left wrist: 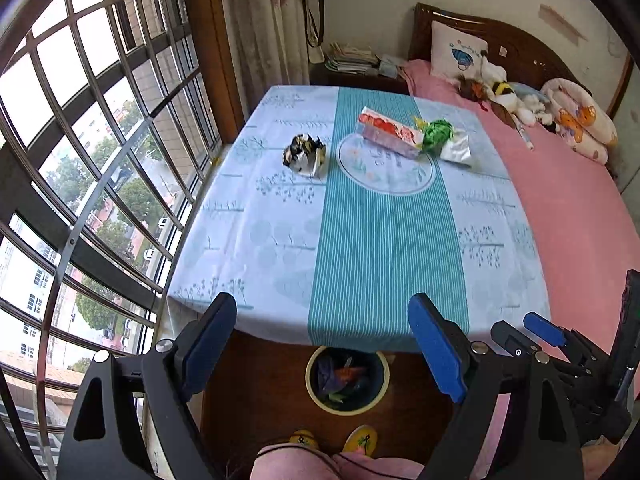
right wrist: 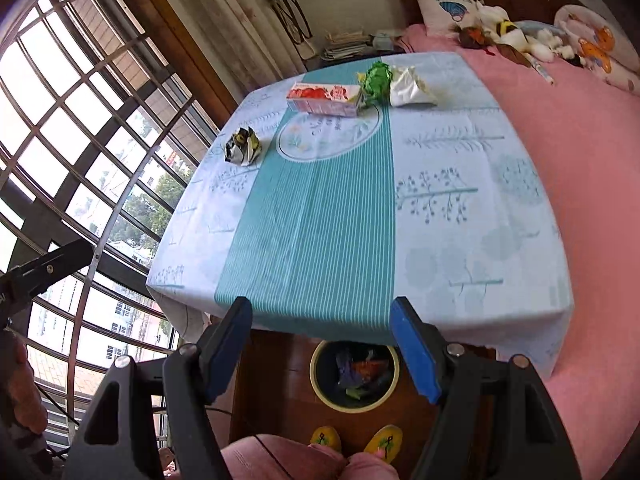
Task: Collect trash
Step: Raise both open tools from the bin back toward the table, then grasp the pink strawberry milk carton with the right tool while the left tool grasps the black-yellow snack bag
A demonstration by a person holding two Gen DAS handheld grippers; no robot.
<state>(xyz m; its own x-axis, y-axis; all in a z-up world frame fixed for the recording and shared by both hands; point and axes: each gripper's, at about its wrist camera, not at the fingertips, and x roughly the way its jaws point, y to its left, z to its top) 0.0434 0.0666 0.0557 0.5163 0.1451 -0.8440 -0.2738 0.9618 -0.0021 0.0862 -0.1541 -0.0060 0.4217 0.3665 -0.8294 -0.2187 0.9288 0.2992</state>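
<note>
1. Done so far: the trash bin [left wrist: 347, 383] on the floor, at the bottom centre of both views just under the near edge of the tabletop [left wrist: 280, 248], already holds several crumpled pieces, purple and orange among them. What exactly they are is hard to tell in the dark of the bin.

2. Left on the tabletop, all toward the top of the frame:
   - a black-and-white crumpled wrapper [left wrist: 305, 155], alone at upper left of centre;
   - a red-and-white carton [left wrist: 390, 131], lying flat near the upper centre;
   - a green crumpled wrapper [left wrist: 438, 133], touching the carton's right end;
   - a white packet [left wrist: 456, 150], just right of the green one.

3. The left gripper [left wrist: 324, 344] has its blue-padded fingers spread wide with nothing between them; it hovers at the lower edge of the frame, above the bin and well apart from the trash.

4. The right gripper [right wrist: 322, 344] is likewise spread and empty, also over the bin at the bottom of its view. It shows too at the lower right of the left view.

5. Judgement: the job looks partly done, perhaps about half. Four pieces remain, and both hands are free to reach for them. The lone black-and-white wrapper seems the easiest pick; the three clustered items will need separating.
</note>
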